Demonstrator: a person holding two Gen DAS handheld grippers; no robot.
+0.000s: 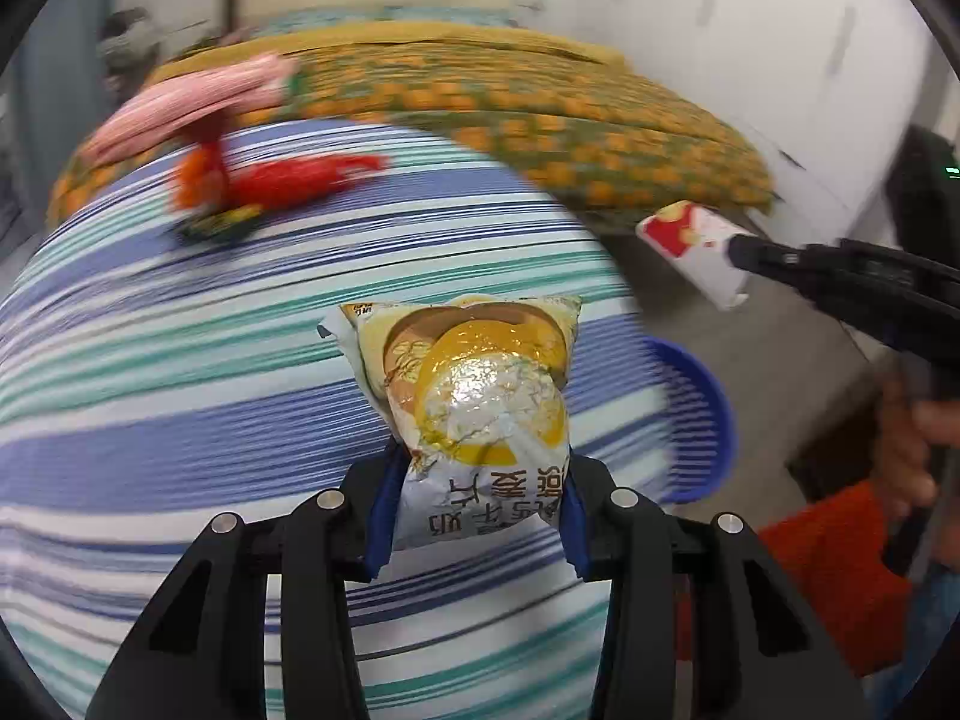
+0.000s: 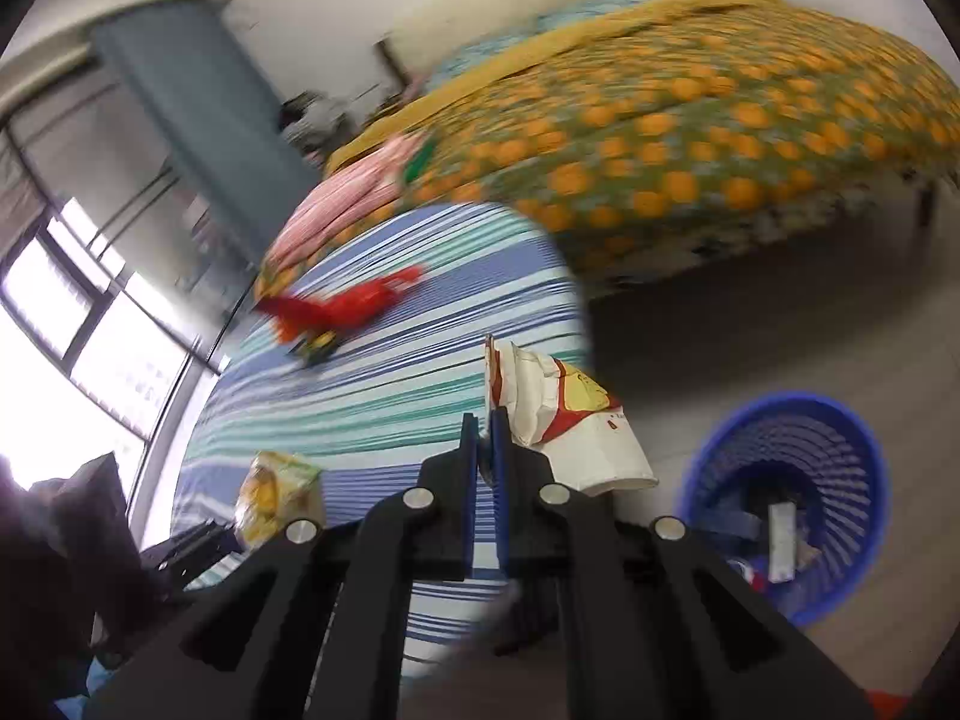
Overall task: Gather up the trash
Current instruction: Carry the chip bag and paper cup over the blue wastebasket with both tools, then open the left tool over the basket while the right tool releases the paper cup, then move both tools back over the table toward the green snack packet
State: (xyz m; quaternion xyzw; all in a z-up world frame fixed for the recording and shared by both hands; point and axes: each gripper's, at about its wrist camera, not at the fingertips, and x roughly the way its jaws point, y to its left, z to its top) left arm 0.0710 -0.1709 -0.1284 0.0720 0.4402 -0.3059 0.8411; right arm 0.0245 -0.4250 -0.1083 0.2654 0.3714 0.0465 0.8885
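A puffy yellow snack packet stands up between the blue pads of my left gripper, which is shut on its lower end, above the striped bed sheet. My right gripper is shut on the rim of a crushed white paper cup with red and yellow print. In the left wrist view that cup hangs from the right gripper off the bed's edge. A blue plastic basket stands on the floor below, with scraps inside. A red wrapper lies further back on the sheet.
An orange-patterned quilt and a pink folded cloth cover the far half of the bed. A window and a grey curtain are on the left. Bare floor surrounds the basket. A hand and a red sleeve show at right.
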